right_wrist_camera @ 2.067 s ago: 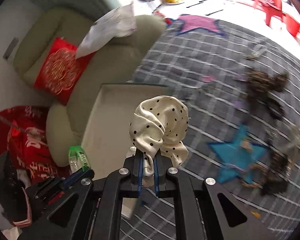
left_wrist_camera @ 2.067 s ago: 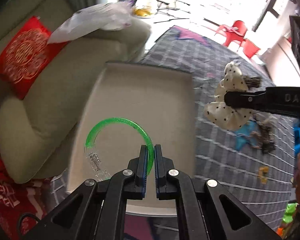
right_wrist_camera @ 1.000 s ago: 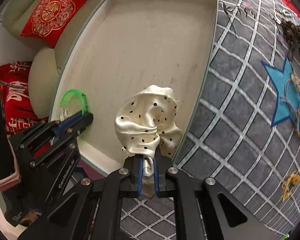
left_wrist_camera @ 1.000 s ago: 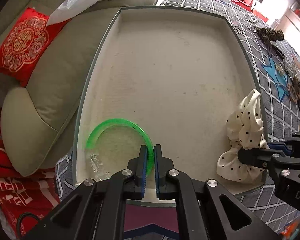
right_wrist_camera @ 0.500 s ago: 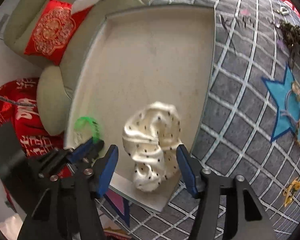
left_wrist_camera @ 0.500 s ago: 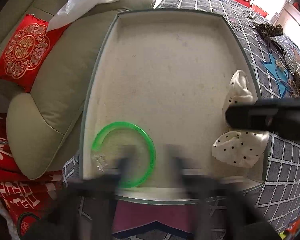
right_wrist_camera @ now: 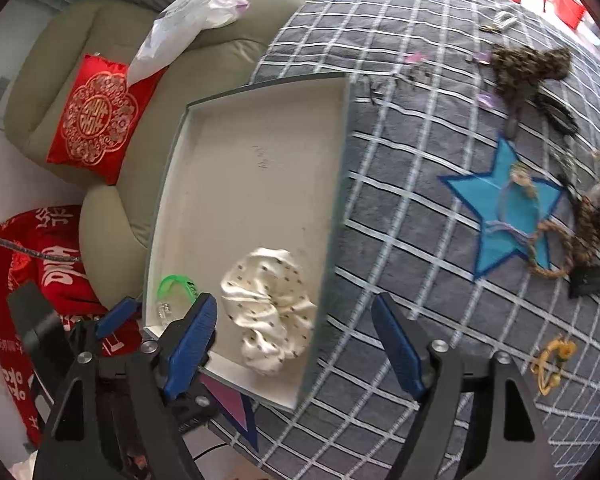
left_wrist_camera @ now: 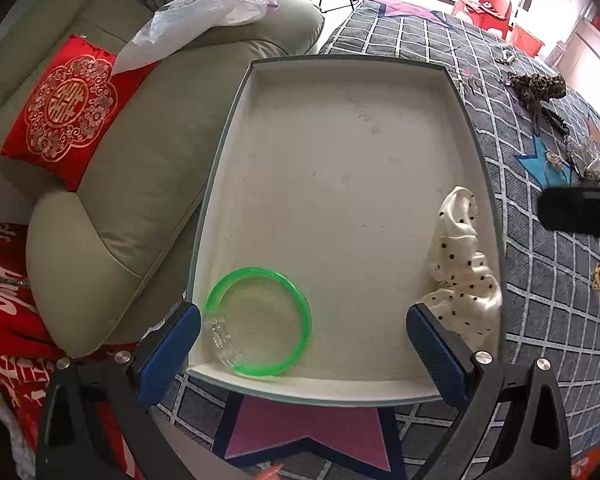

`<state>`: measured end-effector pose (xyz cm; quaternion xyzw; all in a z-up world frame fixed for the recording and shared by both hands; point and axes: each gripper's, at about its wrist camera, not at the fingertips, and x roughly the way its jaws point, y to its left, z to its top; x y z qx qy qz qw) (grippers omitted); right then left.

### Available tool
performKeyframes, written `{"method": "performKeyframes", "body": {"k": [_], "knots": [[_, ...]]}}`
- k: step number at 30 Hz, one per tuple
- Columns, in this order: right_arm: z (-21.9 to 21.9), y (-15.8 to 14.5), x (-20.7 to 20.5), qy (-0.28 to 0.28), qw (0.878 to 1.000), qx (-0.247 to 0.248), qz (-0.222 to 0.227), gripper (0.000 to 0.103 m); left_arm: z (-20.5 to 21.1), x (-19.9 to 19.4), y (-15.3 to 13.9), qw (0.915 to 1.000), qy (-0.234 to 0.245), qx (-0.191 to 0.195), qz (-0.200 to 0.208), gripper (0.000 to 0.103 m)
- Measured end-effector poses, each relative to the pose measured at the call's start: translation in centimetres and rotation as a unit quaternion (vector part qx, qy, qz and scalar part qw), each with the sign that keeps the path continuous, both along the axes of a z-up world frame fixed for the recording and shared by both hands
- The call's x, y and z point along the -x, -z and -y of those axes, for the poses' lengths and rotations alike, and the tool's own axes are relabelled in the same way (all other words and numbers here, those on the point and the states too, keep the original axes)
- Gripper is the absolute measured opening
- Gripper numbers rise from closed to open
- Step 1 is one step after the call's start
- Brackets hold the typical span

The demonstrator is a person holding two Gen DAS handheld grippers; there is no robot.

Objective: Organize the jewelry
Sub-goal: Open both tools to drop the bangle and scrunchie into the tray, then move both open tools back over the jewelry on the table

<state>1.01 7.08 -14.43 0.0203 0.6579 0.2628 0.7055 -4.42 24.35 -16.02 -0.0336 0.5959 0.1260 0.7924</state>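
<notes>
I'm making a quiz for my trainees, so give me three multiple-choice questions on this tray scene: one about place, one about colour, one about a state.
1. Where does the polka-dot scrunchie lie?
A. on the sofa
B. in the tray, by its right wall
C. on the rug

2. What colour is the bangle in the tray?
A. green
B. red
C. blue

3. How are the left tool and right tool?
A. both shut
B. one shut
C. both open

Answers: 1 B, it rests against the right wall; 2 A, a translucent green ring; 3 C, each tool's fingers stand wide apart, holding nothing.

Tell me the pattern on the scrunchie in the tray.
Cream with small dark polka dots; the scrunchie shows best in the right wrist view.
</notes>
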Motion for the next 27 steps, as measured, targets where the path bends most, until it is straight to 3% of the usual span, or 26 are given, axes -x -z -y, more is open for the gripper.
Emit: {"method": "performKeyframes", "body": {"k": [7,13,21,27], "knots": [[4.8,-0.4,0.5,0.035,0.999,0.006,-0.002,0.084,1.3,0.5,-2.2,0.9999,0.008,0.01,-0.002,0.103],[10.5,-0.8,0.6,0.084,0.996,0.01,-0.01,0.085,5.2,0.5,-4.0,0.9984,0.053,0.015,-0.005,0.103],[19.2,-1.2,-0.5,0.163,0.986,0.025,-0.011,0.085,11.4,-2.3,-6.1,0.9945,0.104,0.009,0.005,0.103],[24.8,-1.1,-2.0,0.208,0.977,0.042,-0.01,0.085,15.1,-5.0,-6.3,0.9901,0.133,0.044,0.0,0.103]]}}
